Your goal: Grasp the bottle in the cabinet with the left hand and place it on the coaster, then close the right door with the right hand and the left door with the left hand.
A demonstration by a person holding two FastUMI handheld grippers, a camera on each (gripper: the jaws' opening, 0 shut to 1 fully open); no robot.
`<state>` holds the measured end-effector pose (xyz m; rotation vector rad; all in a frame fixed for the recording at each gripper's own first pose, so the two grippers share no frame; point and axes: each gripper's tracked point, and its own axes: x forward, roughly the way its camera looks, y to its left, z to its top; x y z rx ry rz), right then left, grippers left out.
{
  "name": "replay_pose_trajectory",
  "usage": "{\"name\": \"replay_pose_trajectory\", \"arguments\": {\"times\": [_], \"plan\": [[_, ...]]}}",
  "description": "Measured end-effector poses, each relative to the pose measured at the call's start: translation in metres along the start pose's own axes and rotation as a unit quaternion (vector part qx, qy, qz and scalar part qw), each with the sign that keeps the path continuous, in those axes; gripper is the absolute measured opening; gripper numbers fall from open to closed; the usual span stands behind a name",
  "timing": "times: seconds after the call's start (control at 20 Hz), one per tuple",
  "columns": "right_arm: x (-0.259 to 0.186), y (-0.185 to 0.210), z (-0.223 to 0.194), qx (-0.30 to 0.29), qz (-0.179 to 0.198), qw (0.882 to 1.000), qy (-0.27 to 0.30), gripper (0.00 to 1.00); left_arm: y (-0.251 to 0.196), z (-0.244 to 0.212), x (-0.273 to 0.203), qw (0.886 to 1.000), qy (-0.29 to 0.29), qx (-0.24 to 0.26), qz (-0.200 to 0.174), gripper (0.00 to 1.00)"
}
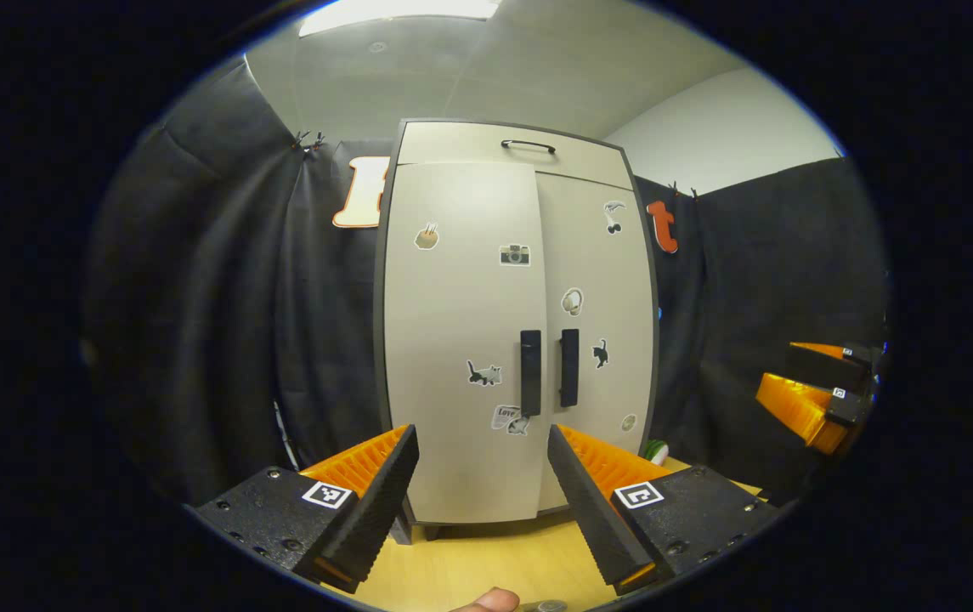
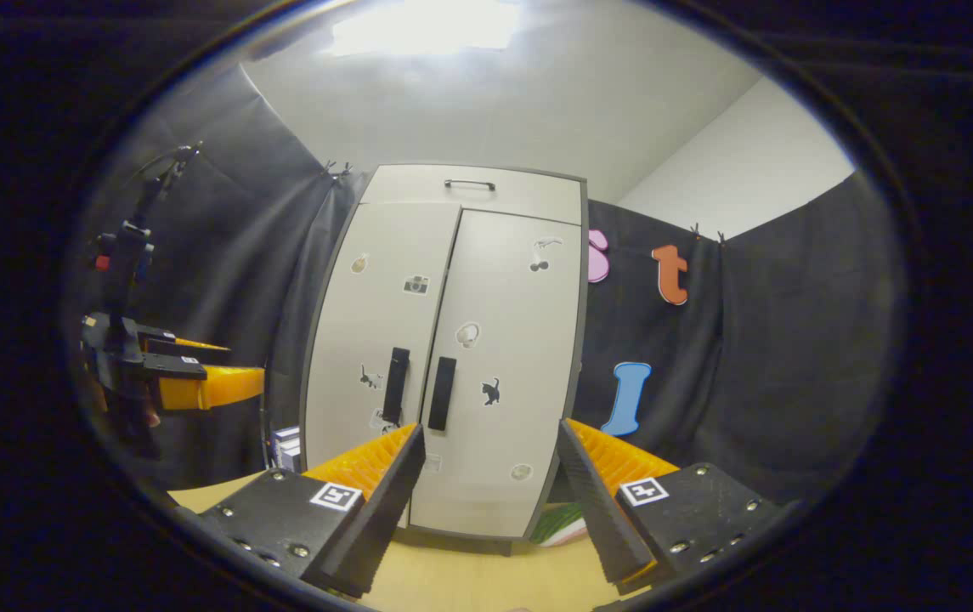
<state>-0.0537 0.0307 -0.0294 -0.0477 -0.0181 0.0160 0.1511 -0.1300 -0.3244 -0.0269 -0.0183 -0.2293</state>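
A pale cabinet (image 1: 503, 323) stands on the wooden table with both doors shut; its left door (image 1: 461, 340) and right door (image 1: 596, 323) each carry a black handle near the middle seam. It also stands ahead in the right gripper view, as cabinet (image 2: 452, 357). My left gripper (image 1: 482, 501) is open, a short way in front of the doors, nothing between its fingers. My right gripper (image 2: 490, 501) is open too, empty, facing the right door (image 2: 507, 374). The right gripper (image 1: 817, 391) appears at the far right of the left gripper view. The left gripper (image 2: 189, 374) sits at the left edge of the right gripper view.
The wooden table (image 1: 486, 561) runs under the cabinet. A green and white object (image 1: 656, 450) lies by the cabinet's right foot, seen also as a green object (image 2: 562, 523). A fingertip (image 1: 490, 601) and a metal rim (image 1: 541, 606) sit at the bottom edge. Stacked boxes (image 2: 286, 446) stand left of the cabinet.
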Motion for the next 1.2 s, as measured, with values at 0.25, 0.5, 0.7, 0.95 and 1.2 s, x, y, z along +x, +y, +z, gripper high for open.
{"name": "replay_pose_trajectory", "arguments": {"times": [0.25, 0.5, 0.7, 0.95, 1.2], "plan": [[0.016, -0.002, -0.014, -0.012, 0.000, 1.000, 0.012, 0.94, 0.000, -0.006, 0.016, 1.000, 0.005, 0.010, 0.015, 0.96], [0.034, -0.018, -0.024, -0.006, 0.009, 1.000, 0.017, 0.95, -0.011, -0.015, 0.032, 0.999, 0.019, 0.016, 0.022, 0.96], [0.043, -0.036, -0.026, -0.001, 0.011, 1.000, 0.019, 0.94, -0.030, -0.015, 0.041, 1.000, 0.020, 0.001, 0.021, 0.96], [0.042, -0.055, -0.026, -0.006, 0.009, 1.000, 0.014, 0.94, -0.044, -0.006, 0.043, 1.000, 0.012, -0.012, 0.025, 0.96], [0.035, -0.054, -0.021, -0.003, 0.018, 1.000, 0.008, 0.92, -0.061, -0.012, 0.038, 1.000, 0.016, -0.001, 0.019, 0.96]]}}
